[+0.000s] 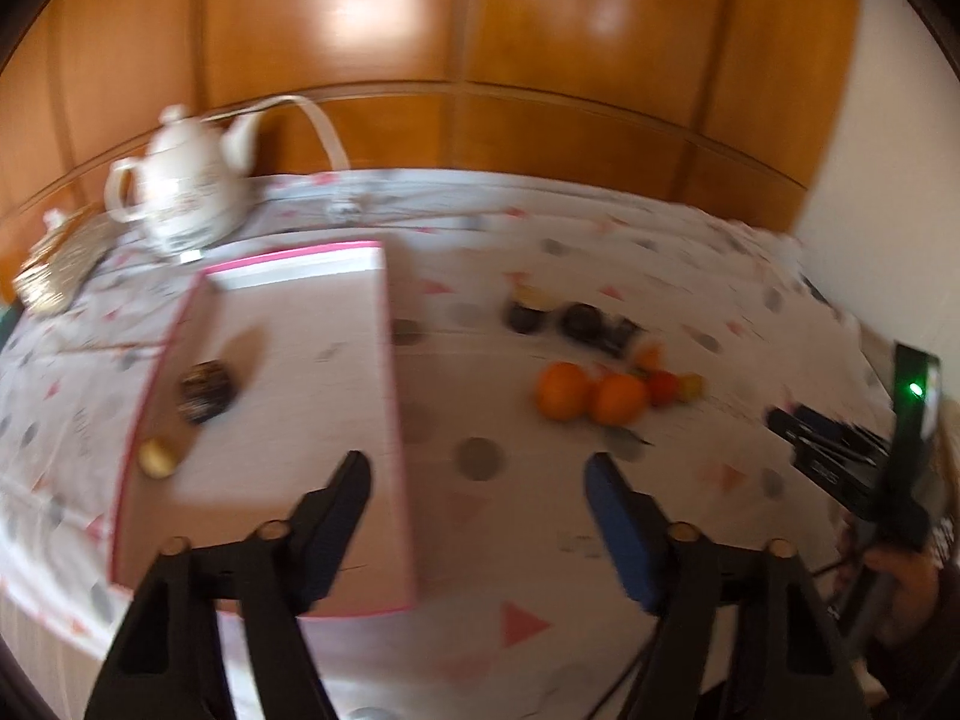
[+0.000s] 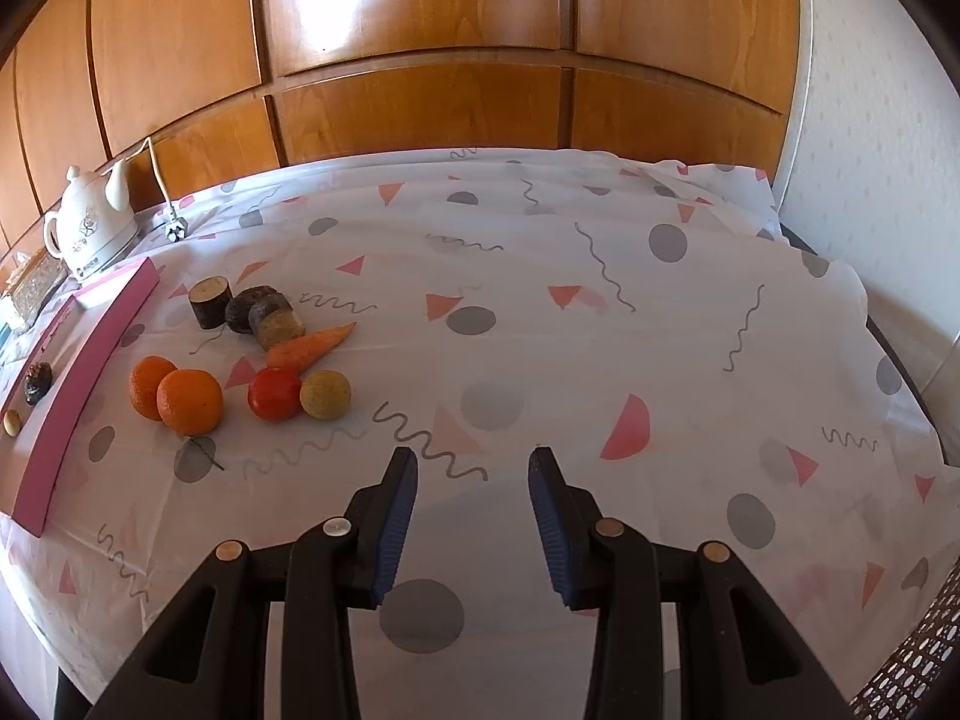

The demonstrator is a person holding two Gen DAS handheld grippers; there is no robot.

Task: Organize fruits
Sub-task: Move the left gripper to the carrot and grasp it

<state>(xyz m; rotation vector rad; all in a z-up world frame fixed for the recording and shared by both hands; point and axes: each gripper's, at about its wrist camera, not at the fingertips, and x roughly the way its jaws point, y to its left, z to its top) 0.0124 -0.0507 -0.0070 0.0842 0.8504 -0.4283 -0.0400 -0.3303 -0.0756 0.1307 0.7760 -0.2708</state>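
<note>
Both grippers are empty: left gripper (image 1: 477, 468) about half open, right gripper (image 2: 473, 462) narrower. The oranges (image 2: 177, 399) sit on the tablecloth (image 2: 540, 300) just beside the pink tray (image 2: 90, 360). They look round, firm and prone to rolling, so grip one across its widest middle.

Both wrist views look steeply down, sharing the oranges (image 2: 177, 399).
</note>
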